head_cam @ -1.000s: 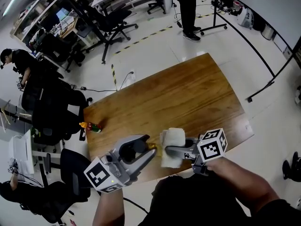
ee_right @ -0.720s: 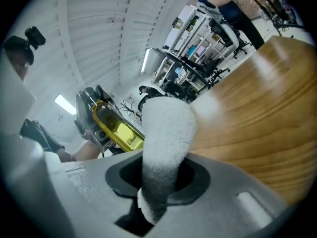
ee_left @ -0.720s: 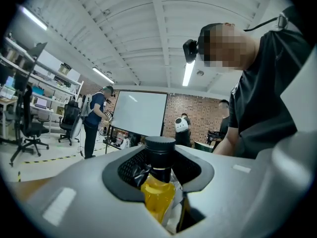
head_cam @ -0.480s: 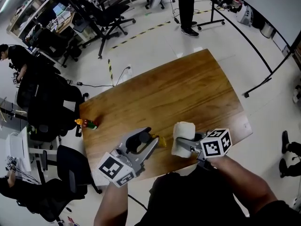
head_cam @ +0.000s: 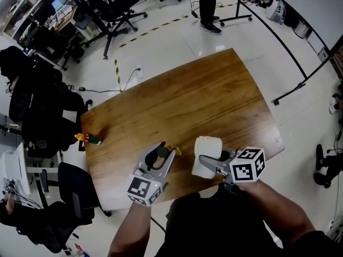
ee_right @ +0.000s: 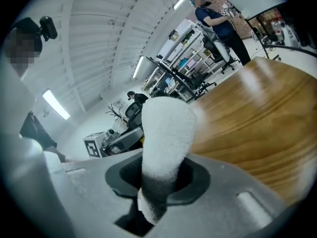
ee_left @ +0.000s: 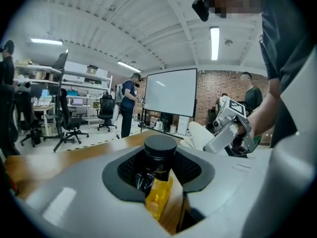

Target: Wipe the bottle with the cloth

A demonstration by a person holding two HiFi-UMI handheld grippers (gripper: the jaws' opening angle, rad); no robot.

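at the near edge of the table (head_cam: pixel 187 106), the left gripper (head_cam: pixel 162 157) has its jaws clamped on the bottle (ee_left: pixel 159 155), a small dark one with a round ribbed black cap and a yellow label. just to its right, not touching it, the right gripper (head_cam: pixel 210 164) is closed on the cloth (head_cam: pixel 207 157), a white, nubbly, towel-like roll standing up out of the jaws. the tabletop is smooth glossy wood with long grain and rounded corners. at its far left edge lies a small orange-capped container (head_cam: pixel 89 139), perhaps a sauce bottle; it is too small to tell. beyond is a pale shiny floor (head_cam: pixel 161 52) with a yellow-and-black tape line (head_cam: pixel 155 28), black office chairs (head_cam: pixel 115 9) and a standing person (head_cam: pixel 206 4).
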